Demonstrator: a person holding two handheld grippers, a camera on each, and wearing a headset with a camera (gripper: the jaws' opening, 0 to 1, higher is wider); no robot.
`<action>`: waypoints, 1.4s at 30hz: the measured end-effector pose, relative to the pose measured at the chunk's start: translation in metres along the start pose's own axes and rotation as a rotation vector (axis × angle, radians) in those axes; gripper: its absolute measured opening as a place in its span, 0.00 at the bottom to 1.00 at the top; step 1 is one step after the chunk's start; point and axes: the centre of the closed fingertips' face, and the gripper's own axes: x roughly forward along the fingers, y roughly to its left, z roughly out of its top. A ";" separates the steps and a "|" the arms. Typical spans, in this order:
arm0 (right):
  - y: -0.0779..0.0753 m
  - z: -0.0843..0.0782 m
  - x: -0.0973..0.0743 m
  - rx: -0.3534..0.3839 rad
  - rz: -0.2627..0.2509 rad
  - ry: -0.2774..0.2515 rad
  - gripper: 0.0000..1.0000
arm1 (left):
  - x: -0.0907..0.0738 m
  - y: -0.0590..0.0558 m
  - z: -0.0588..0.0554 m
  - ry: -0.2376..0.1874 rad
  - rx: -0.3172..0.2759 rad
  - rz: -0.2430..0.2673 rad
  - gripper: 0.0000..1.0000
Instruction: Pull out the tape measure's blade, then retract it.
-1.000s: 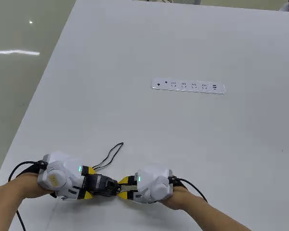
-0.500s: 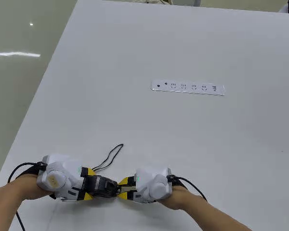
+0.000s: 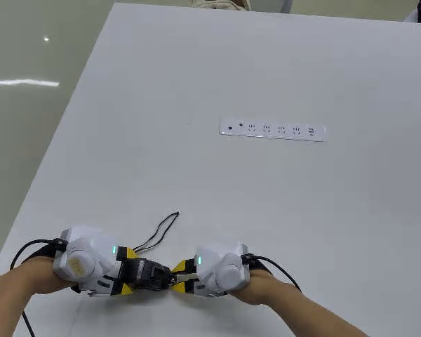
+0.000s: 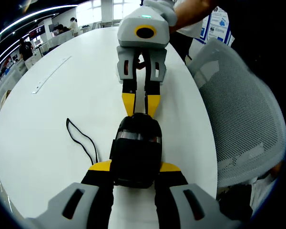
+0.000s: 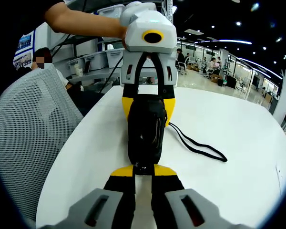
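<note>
The black tape measure (image 3: pixel 149 273) lies low over the white table (image 3: pixel 266 210) near its front edge. My left gripper (image 3: pixel 130 269) is shut on its case (image 4: pixel 136 150), one yellow-tipped finger on each side. Facing it from the right, my right gripper (image 3: pixel 177 275) is shut on the blade tip (image 5: pixel 142 168) at the case's mouth, and hardly any blade shows. In the left gripper view the right gripper (image 4: pixel 140 102) points straight at me. In the right gripper view the left gripper (image 5: pixel 148 107) clasps the case (image 5: pixel 145 129). A black wrist strap (image 3: pixel 158 228) trails off the case across the table.
A white power strip (image 3: pixel 274 130) lies flat mid-table, well beyond the grippers. The table's left edge (image 3: pixel 63 133) drops to a shiny floor. A grey mesh chair (image 4: pixel 238 119) stands close by the table's front edge. Cables run back from both grippers.
The head camera has tilted a little, so the picture has shifted. Both grippers and the tape measure stay where they were, still gripped the same way.
</note>
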 end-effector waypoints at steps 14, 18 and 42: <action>0.001 -0.002 -0.007 -0.007 0.005 0.012 0.09 | 0.000 0.000 0.000 0.000 -0.004 0.002 0.29; 0.001 -0.003 -0.009 -0.006 0.006 0.012 0.09 | 0.000 0.000 -0.001 0.002 -0.004 0.003 0.29; 0.002 -0.008 -0.018 -0.011 0.015 0.008 0.09 | -0.001 0.000 -0.002 0.010 -0.004 0.005 0.29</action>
